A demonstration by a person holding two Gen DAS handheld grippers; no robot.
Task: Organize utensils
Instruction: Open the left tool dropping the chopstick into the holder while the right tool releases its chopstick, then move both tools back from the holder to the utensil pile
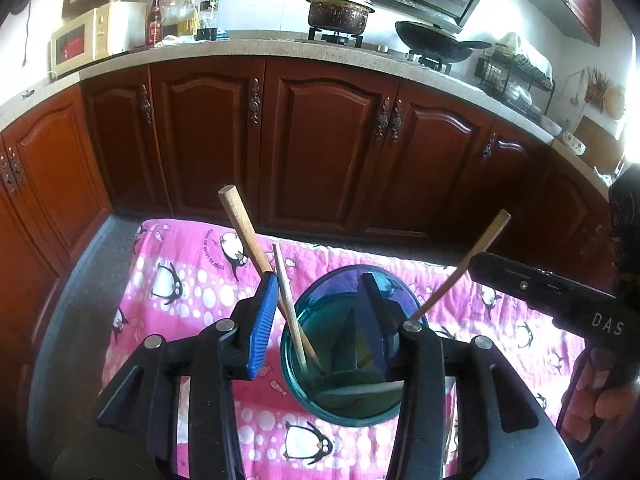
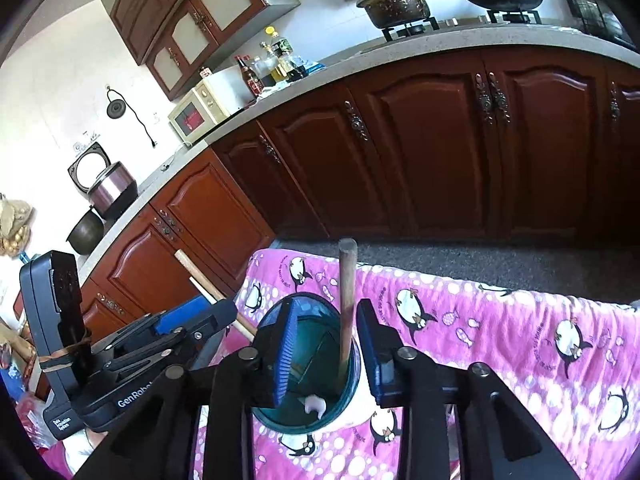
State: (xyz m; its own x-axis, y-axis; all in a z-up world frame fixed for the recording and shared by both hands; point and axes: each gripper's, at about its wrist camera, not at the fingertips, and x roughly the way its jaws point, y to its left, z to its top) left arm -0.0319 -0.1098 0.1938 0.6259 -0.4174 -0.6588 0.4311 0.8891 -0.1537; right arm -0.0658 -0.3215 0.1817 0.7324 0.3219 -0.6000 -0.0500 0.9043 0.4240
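Pretty far along, I'd say: three wooden-handled utensils [image 1: 244,228] stand in the round teal glass cup [image 1: 344,408], dead center on the pink penguin cloth [image 1: 180,280]. Both my left gripper [image 1: 320,316] and right gripper [image 2: 326,340] have fingers apart, gripping nothing.

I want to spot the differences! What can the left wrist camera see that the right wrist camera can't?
Only the left wrist view shows the dish rack at the counter's far right, and three wooden handles together in the cup.

Only the right wrist view shows the rice cooker, the glass-door wall cabinets and the left hand-held gripper from the side.

Both show the teal cup, the pink penguin cloth, the microwave, the lidded pot and the wok.
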